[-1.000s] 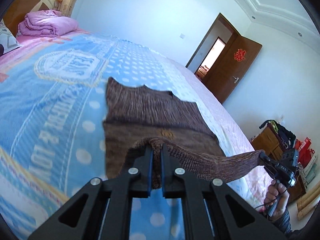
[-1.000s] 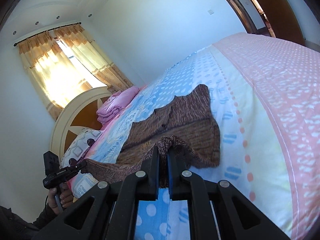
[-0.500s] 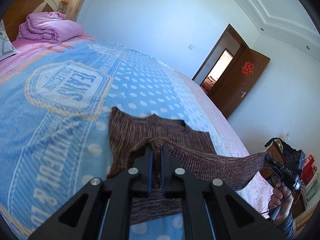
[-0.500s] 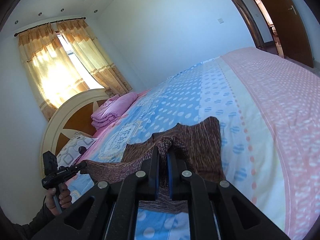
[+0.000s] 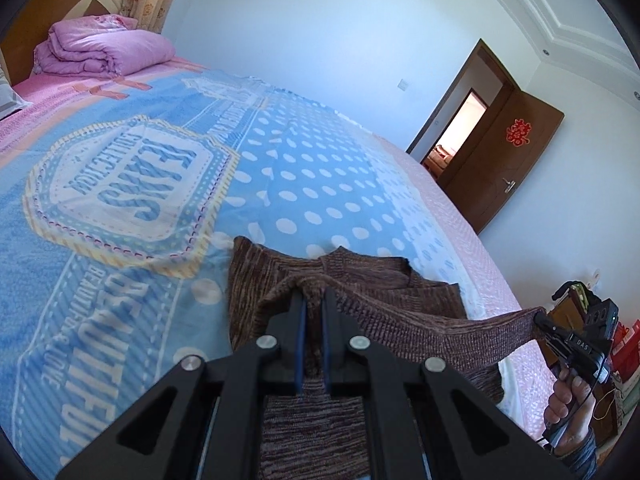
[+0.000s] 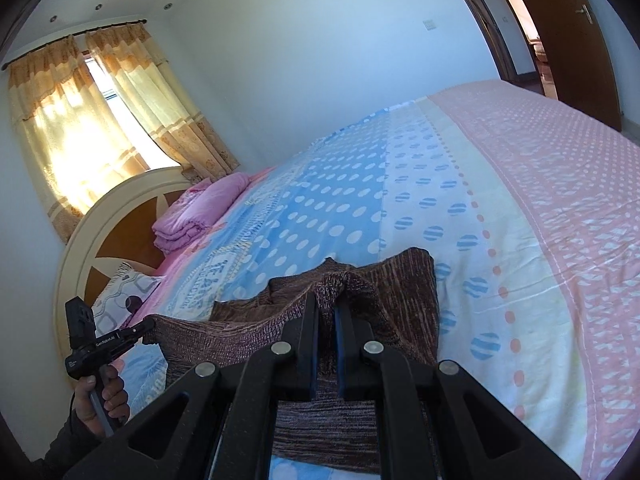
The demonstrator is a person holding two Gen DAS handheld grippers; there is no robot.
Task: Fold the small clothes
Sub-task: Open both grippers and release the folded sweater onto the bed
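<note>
A brown knitted garment (image 5: 360,288) lies on the blue dotted bedspread (image 5: 300,184). Its near edge is lifted and stretched taut between both grippers, doubled over the part that still lies flat. My left gripper (image 5: 311,294) is shut on one corner of that edge. The right gripper (image 5: 538,316) shows at the far right of the left wrist view, pinching the other corner. In the right wrist view the right gripper (image 6: 327,298) is shut on the same garment (image 6: 400,280), and the left gripper (image 6: 149,322) holds the opposite end at lower left.
A folded pink quilt (image 5: 100,44) and a patterned pillow (image 6: 120,292) lie by the headboard (image 6: 92,240). The pink side of the bedspread (image 6: 540,184) runs towards an open wooden door (image 5: 504,164). A hand (image 5: 572,400) grips the right tool's handle.
Both grippers have carried the lifted edge forward over the garment towards its far end. Less of the flat part shows ahead of the fingers now.
</note>
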